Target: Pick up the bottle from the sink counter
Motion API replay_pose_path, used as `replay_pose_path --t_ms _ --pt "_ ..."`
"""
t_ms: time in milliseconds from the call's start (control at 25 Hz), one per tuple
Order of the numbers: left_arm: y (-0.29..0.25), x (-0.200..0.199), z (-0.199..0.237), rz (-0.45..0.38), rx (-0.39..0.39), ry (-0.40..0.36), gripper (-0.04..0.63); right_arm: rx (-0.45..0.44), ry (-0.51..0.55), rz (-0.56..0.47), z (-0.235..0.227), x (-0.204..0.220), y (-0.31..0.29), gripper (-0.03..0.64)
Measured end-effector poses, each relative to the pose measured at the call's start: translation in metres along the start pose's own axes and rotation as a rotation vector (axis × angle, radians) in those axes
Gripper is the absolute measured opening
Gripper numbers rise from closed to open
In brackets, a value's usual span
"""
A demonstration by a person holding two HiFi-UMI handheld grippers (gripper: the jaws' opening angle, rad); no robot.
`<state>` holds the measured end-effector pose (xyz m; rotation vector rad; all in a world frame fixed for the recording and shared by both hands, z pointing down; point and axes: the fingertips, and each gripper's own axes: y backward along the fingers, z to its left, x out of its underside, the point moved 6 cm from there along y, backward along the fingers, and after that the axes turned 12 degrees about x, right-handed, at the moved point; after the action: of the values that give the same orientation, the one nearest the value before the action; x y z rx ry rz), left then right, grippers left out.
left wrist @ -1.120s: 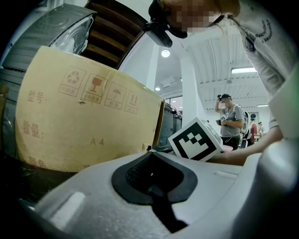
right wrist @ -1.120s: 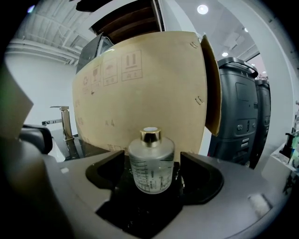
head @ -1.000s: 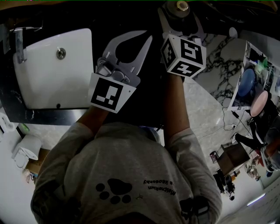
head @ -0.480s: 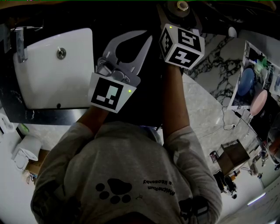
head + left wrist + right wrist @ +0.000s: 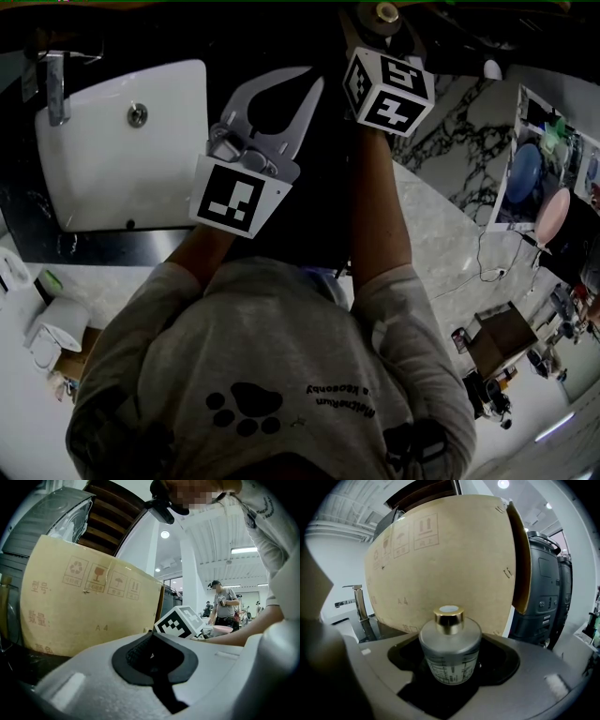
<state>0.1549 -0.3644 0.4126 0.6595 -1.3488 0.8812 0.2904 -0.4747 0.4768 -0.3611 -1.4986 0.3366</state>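
The bottle (image 5: 450,654) is a squat frosted glass one with a gold cap and dark print, and it stands upright on the black counter in front of a cardboard box. My right gripper (image 5: 451,641) has its grey jaws around it, one on each side. Dark gaps still show between the glass and the jaws, which are closing. From the head view only the gold cap (image 5: 385,12) shows, at the top edge past the right gripper (image 5: 384,30) and its marker cube. My left gripper (image 5: 315,84) hovers over the counter with its white jaws shut on nothing.
A white sink basin (image 5: 112,159) with a chrome faucet (image 5: 54,84) lies left of both grippers. The big cardboard box (image 5: 440,559) stands close behind the bottle. Dark machines (image 5: 546,592) are at the right, and a marble floor (image 5: 441,234) lies beyond the counter edge.
The right gripper's marker cube has crept a little up the head view, toward the bottle. The left gripper has stayed where it was.
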Motion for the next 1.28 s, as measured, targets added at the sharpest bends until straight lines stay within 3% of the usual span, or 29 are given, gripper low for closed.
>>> replay_pose_path --t_ms 400,1280 --pt "0.026 -0.017 -0.008 -0.029 0.009 -0.014 0.0 0.019 0.029 -0.019 0.007 -0.007 0.039 0.328" --pt "0.09 -0.055 -0.042 -0.04 0.115 -0.068 -0.002 0.209 -0.059 -0.16 0.027 -0.04 0.232 0.329"
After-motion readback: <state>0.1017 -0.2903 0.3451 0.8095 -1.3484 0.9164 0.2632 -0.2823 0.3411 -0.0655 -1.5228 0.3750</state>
